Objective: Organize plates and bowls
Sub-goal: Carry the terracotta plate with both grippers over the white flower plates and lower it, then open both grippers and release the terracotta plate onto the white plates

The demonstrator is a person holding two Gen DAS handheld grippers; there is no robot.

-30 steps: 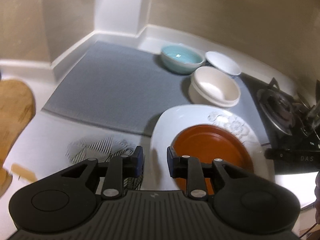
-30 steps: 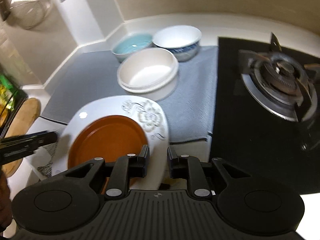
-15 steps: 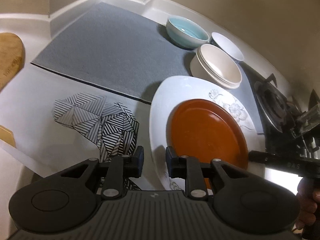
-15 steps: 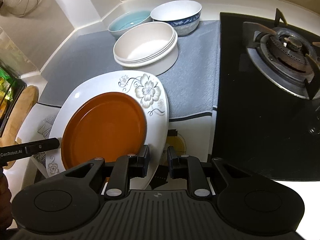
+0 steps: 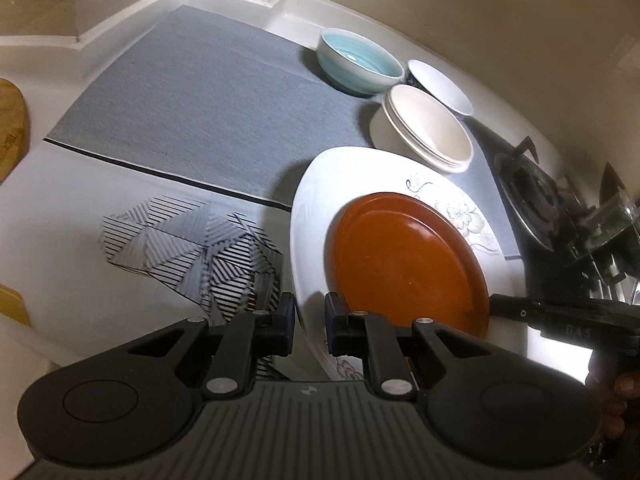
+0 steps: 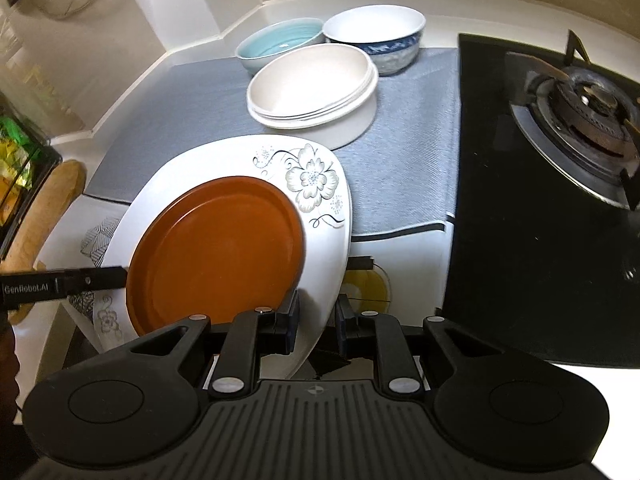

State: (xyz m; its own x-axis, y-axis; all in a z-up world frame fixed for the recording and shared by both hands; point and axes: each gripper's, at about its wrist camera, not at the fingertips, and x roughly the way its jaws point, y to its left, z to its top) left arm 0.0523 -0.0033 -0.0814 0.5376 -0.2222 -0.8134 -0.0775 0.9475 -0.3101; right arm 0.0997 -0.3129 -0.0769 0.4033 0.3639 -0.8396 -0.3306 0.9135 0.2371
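Note:
A large white plate with a flower print carries an orange-brown plate. My left gripper has the white plate's left rim between its jaws, which are closing, and the pads touch it. My right gripper is shut on the opposite rim. In each wrist view the other gripper's black finger shows at the plate's far edge. On the grey mat behind stand a teal bowl, stacked cream bowls and a white bowl with blue print.
A black gas hob lies right of the mat. A striped black-and-white item sits on the counter left of the plate, and a wooden board at the far left. Walls close the counter's back and corner.
The left gripper dipped and moved in onto the white plate's rim, and its jaws narrowed around it. The right gripper kept its hold on the plate's other side.

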